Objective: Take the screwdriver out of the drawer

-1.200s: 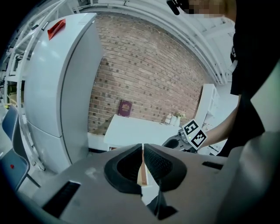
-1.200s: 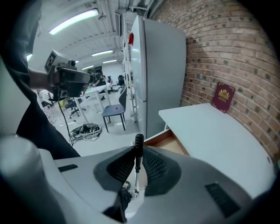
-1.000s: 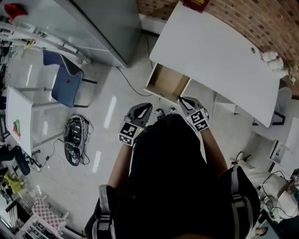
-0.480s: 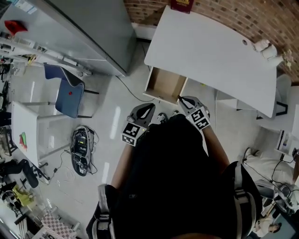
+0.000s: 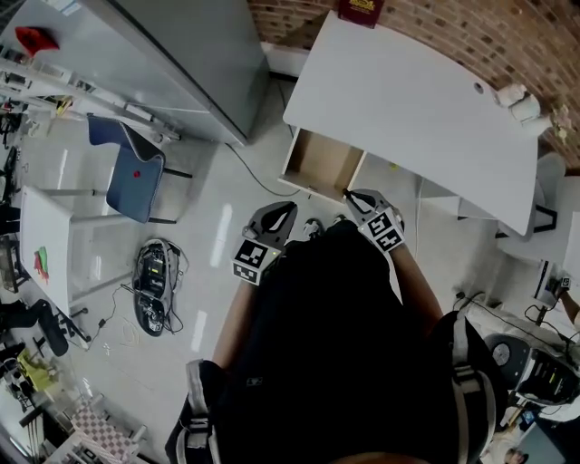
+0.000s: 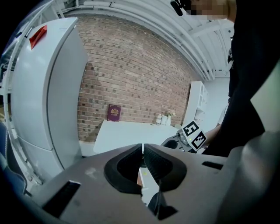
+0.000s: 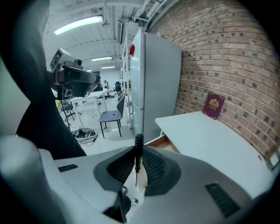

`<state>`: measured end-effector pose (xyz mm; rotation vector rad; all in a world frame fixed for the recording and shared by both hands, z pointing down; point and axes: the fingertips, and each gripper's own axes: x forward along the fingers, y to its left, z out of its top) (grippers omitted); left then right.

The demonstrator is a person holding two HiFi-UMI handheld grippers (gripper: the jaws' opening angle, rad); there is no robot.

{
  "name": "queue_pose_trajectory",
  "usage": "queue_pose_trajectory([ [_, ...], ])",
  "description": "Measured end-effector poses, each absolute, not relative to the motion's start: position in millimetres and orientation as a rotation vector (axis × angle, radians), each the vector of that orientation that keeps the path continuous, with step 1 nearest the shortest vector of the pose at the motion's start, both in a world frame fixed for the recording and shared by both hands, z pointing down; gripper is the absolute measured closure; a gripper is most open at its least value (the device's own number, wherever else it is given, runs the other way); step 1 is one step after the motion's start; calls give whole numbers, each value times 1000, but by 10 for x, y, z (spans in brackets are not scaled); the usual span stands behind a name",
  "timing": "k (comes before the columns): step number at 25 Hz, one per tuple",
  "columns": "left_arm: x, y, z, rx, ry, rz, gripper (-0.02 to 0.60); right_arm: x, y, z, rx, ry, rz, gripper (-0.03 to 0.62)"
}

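Note:
A small black-handled screwdriver (image 7: 138, 146) stands upright between the jaws of my right gripper (image 7: 138, 153), which is shut on it. In the head view that gripper (image 5: 360, 203) hovers just in front of the open wooden drawer (image 5: 319, 163), whose visible bottom is bare. The drawer (image 7: 165, 142) hangs under the white table (image 5: 408, 100). My left gripper (image 5: 275, 220) is held to the left of the right one, apart from the drawer. Its jaws (image 6: 143, 148) are shut with nothing between them.
A maroon book (image 5: 360, 9) leans on the brick wall at the table's back, and small white bottles (image 5: 518, 98) stand at its right end. A tall grey cabinet (image 5: 181, 54) stands to the left. On the floor are a blue chair (image 5: 131, 172) and a cable bundle (image 5: 149, 285).
The head view has shifted slightly. Both grippers stay in front of the open drawer, and the right one keeps hold of the screwdriver.

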<state>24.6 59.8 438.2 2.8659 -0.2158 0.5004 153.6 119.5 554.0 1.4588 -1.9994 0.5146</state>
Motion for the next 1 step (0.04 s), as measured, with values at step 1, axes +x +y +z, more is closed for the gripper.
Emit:
queue_pose_trajectory([
  [1, 225, 590, 4386, 2863, -222, 502, 557, 1524, 1185, 5556, 1454, -2001, 517, 484],
])
